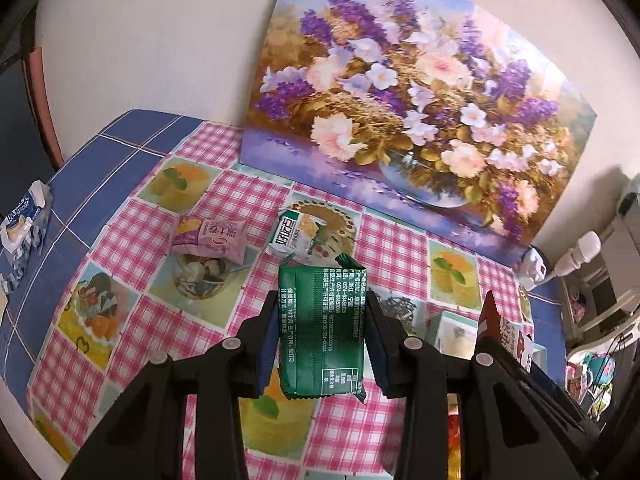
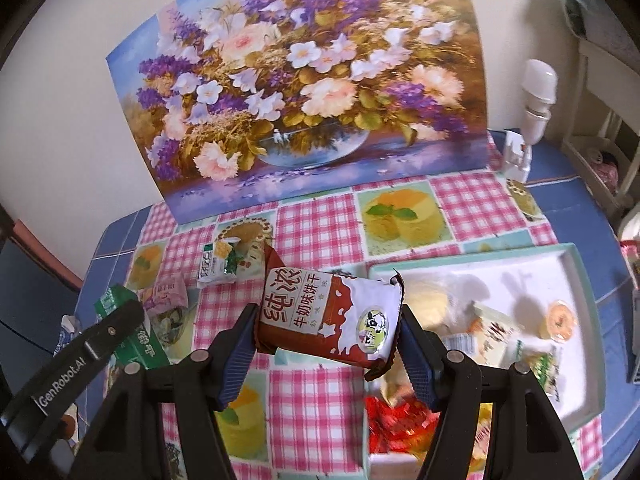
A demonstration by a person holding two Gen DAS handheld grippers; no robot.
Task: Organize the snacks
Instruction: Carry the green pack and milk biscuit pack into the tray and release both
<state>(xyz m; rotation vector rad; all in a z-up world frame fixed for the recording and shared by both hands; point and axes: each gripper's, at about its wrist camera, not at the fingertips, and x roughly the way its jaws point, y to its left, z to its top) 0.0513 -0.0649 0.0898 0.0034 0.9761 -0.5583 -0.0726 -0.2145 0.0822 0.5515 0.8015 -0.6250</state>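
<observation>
Here the jaws of the left gripper (image 1: 322, 332) are clamped on the long sides of a green foil snack packet with white print (image 1: 320, 324), low in the centre of the left wrist view. The packet hangs clear above the pink checked oilcloth with cake pictures (image 1: 132, 248), so it looks carried rather than resting. Gripping it across its narrow width leaves both crimped ends free, which should make it easy to lay flat.

In the right wrist view, the jaws of the right gripper (image 2: 326, 326) squeeze a brown and white milk-biscuit packet with a cartoon cow (image 2: 332, 316) by its two ends, at lower centre, tilted and also off the surface. The wider grip suits this plumper packet.

To the right of that packet lies a shallow white tray with a pale green rim (image 2: 576, 258), already holding several snacks, among them a small orange jelly cup (image 2: 560, 318). It is probably the collecting place, and both held packets are likely bound for it.

Farther out, at centre left of the left wrist view, a small pink snack pouch (image 1: 210, 236) and a small green and white cracker packet (image 1: 298, 236) sit loose on the surface, not yet sorted. A large flower painting (image 1: 408, 92) leans against the wall behind them.
</observation>
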